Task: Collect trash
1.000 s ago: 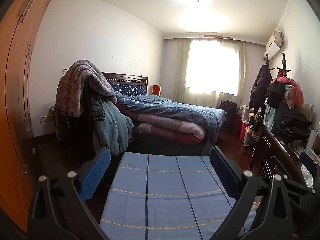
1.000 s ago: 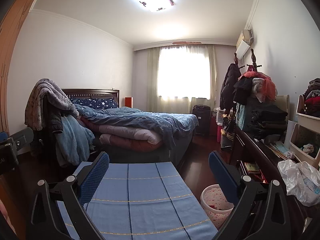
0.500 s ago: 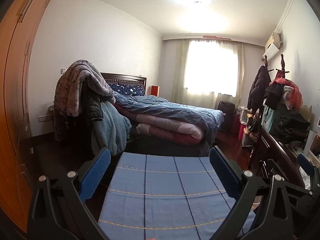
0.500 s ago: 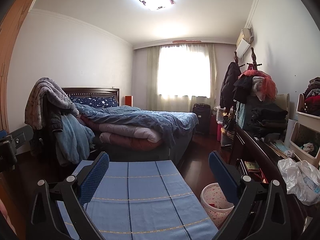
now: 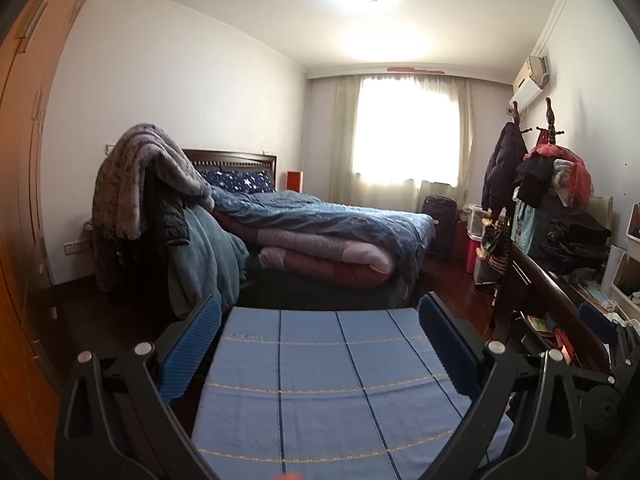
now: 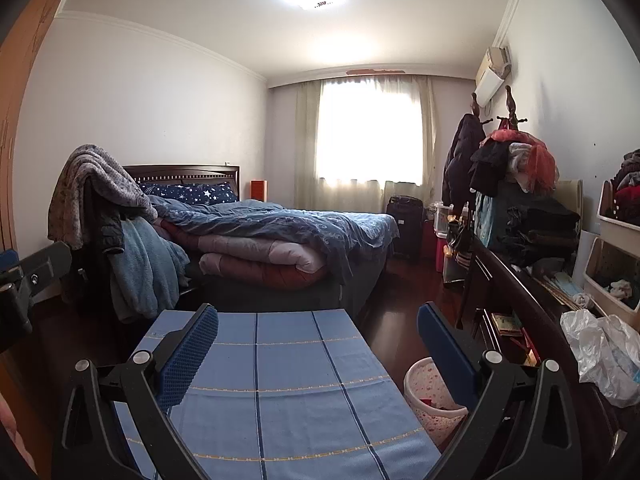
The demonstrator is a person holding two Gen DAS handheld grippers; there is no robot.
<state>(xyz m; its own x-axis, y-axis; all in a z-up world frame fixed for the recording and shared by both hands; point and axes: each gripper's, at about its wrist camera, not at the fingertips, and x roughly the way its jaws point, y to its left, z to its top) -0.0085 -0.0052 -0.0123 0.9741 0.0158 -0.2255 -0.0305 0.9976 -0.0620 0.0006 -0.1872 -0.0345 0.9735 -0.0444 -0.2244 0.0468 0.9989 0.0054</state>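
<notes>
Above the blue-clothed table (image 6: 296, 380), my left gripper (image 5: 320, 344) and right gripper (image 6: 318, 344) hover with jaws released and empty. Likely trash, a crumpled plastic bag (image 6: 604, 356), lies right; approach it squarely, above the wastebasket (image 6: 430, 396).

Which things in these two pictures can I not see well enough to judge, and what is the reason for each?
- Waste bin, right wrist view: partly behind the right gripper, so most of its contents are hidden.
- White plastic bag, right wrist view: crumpled and near the edge; contents unclear.
- Items on the dark desk: too small to tell trash from belongings.
- Floor beside the blue cloth, left wrist view: dark, and covered by the left gripper.
</notes>
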